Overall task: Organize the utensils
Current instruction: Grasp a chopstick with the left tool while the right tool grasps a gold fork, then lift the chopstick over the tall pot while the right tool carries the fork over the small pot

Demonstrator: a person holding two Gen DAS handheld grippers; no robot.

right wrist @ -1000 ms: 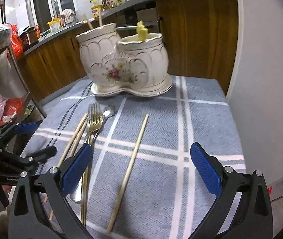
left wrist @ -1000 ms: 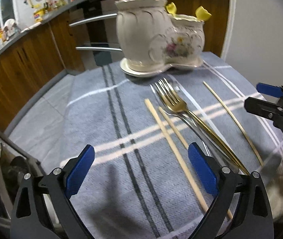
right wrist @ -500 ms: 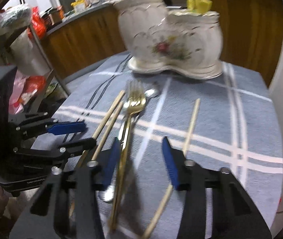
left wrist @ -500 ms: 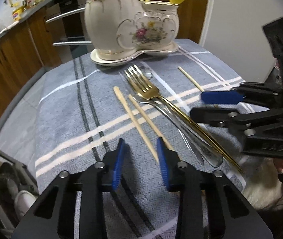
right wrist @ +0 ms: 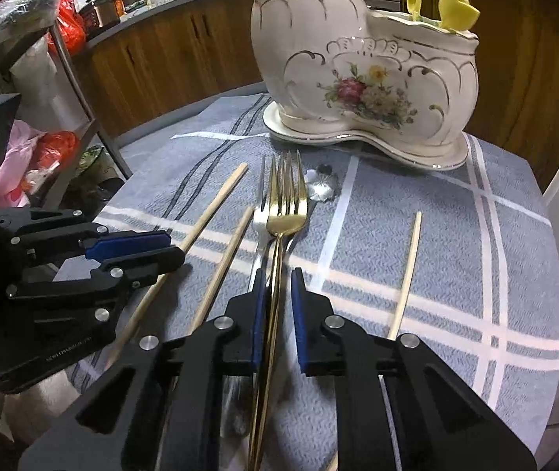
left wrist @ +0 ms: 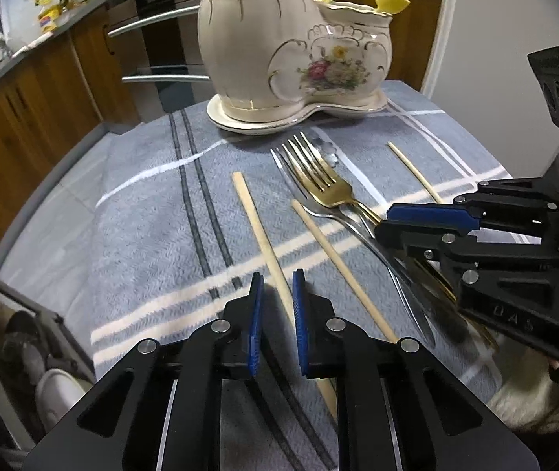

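Grey striped cloth (left wrist: 142,235) covers the desk; left gripper (left wrist: 277,306) fingers narrowly straddle a chopstick (left wrist: 255,223), right gripper (right wrist: 277,306) fingers straddle the gold fork (right wrist: 285,212), neither visibly clamped.

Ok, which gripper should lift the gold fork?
Right. The right gripper already straddles the gold fork, whose handle runs between its nearly closed pads. The left gripper sits around a chopstick instead, off to the fork's side.
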